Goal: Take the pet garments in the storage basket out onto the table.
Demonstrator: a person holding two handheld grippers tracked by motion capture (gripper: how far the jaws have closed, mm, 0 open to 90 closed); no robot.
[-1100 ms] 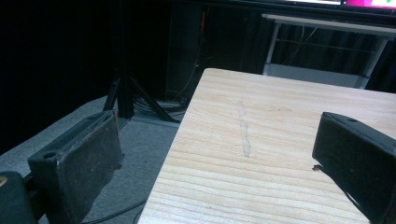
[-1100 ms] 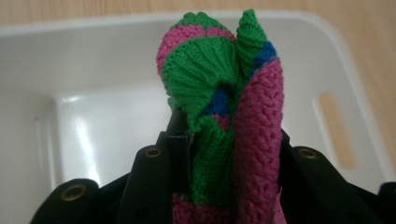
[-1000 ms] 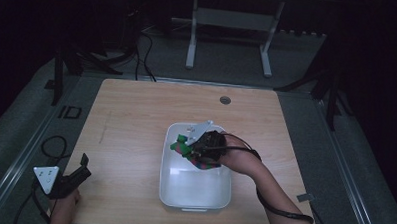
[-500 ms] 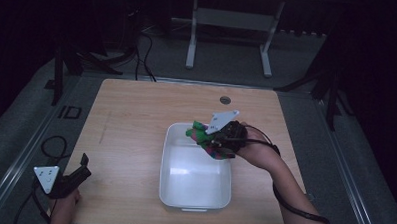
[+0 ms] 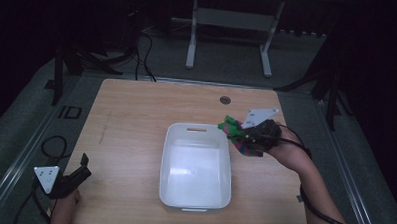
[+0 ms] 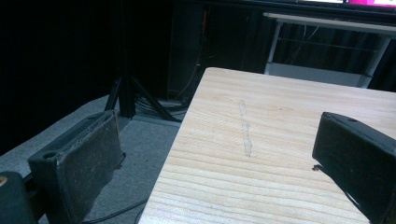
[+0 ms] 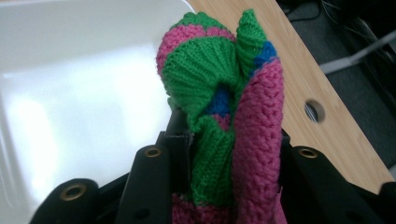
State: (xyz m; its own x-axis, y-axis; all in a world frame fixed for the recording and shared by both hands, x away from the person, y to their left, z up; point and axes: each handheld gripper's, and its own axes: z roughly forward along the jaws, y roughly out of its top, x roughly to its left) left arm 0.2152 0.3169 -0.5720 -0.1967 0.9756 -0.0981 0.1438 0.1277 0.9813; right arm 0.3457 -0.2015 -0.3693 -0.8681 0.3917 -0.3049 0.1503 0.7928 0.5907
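Observation:
A knitted piece [image 7: 224,107] in pink, green and blue is bunched between the jaws of my right gripper [image 7: 229,140], which is shut on it. In the high view that gripper [image 5: 245,136] holds the knit [image 5: 232,128] above the right rim of a white plastic bin [image 5: 195,202]. The bin's white inside [image 7: 70,93] lies to the left in the right gripper view. My left gripper [image 5: 79,170] rests open at the table's front left corner, its pads [image 6: 88,158] wide apart with bare wood between them.
The wooden table [image 5: 130,134] has a round cable hole [image 5: 225,100] near its far edge. Cables [image 5: 50,147] lie on the floor to the left. A metal stand [image 5: 229,23] is beyond the table, in the dark.
My right gripper lifted the knit out of the bin and carried it right, from over the bin's inside to its right rim. The left gripper stayed put.

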